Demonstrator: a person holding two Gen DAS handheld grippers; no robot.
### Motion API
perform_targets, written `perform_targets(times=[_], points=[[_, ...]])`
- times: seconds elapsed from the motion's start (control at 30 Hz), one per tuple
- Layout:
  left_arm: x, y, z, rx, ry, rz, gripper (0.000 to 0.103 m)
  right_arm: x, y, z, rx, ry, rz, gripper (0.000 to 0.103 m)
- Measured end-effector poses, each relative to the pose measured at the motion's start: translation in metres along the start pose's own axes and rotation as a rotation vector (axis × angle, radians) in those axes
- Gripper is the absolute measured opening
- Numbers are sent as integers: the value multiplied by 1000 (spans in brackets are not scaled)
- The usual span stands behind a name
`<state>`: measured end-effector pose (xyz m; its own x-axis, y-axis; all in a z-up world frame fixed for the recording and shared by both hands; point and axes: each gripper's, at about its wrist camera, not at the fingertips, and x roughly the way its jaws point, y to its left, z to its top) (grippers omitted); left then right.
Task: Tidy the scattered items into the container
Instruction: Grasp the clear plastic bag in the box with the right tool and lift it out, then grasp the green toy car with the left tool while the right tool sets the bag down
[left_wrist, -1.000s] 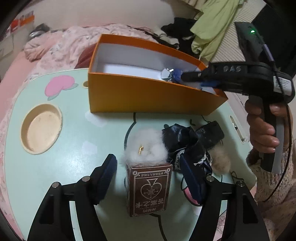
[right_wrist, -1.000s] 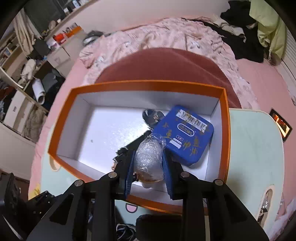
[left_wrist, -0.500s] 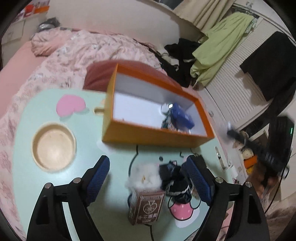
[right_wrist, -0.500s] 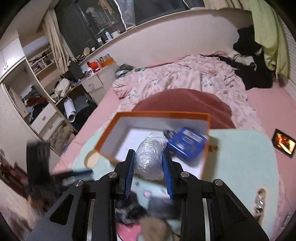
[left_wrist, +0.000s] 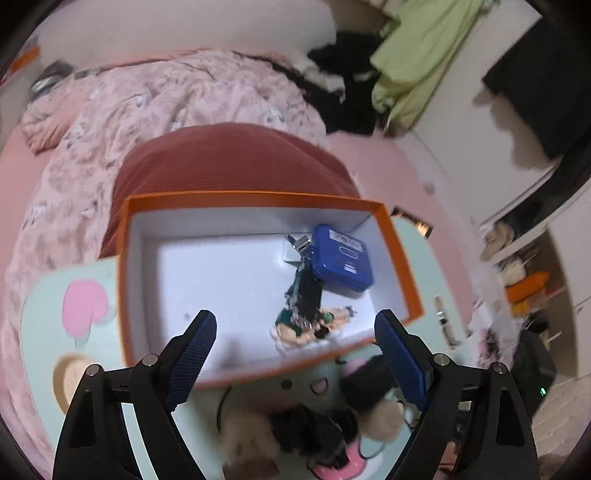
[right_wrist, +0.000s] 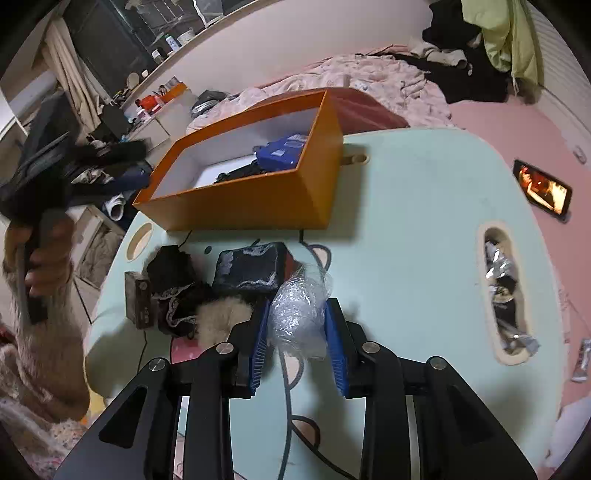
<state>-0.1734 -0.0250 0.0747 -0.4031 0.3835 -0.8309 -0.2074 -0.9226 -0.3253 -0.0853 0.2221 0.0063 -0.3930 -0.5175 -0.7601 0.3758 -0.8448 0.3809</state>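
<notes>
Right gripper (right_wrist: 297, 325) clamps a crinkled plastic bundle (right_wrist: 297, 314) (contents unreadable).

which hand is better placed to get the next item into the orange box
Right, probably: the right gripper is shut on a plastic-wrapped bundle, with the orange box just ahead. The left gripper is open and empty above the box.
</notes>
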Motion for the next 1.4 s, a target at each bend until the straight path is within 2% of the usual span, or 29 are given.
perform_targets(times=[0.17,0.27,0.3,0.33,0.4,0.47,0.5,0.57,0.6,0.67,0.87,1.03,1.2,1.4], points=[[34,-9,17,60,93,5,84,15,5,0,-26,33,-8,34],[53,-16,19,87,137,20,84,17,5,-4,-27,37,-4,48],[60,-16,19,91,158,29,84,16,6,-5,-28,33,-3,57],[66,-17,19,93,171,37,84,14,6,-6,-29,28,5,61],[75,-17,19,96,192,56,84,10,5,-6,-23,16,22,62],[83,-16,16,106,217,63,73,5,4,-4,-14,-3,33,62],[84,-16,14,121,219,68,73,4,4,-4,-12,-9,35,62],[84,-18,11,163,202,104,54,3,4,-3,-7,-11,36,62],[83,-17,10,172,194,113,51,3,4,-3,-2,-10,38,62],[82,-14,10,171,182,112,34,4,2,-3,13,-7,49,62],[76,-2,9,127,155,98,32,9,-1,1,29,-2,48,62],[52,2,11,111,94,66,32,5,-2,2,39,-15,48,62],[7,6,13,73,-10,21,32,2,-3,2,41,-24,45,62],[-48,10,-15,58,-100,-58,32,-1,-2,4,34,-37,40,62]])
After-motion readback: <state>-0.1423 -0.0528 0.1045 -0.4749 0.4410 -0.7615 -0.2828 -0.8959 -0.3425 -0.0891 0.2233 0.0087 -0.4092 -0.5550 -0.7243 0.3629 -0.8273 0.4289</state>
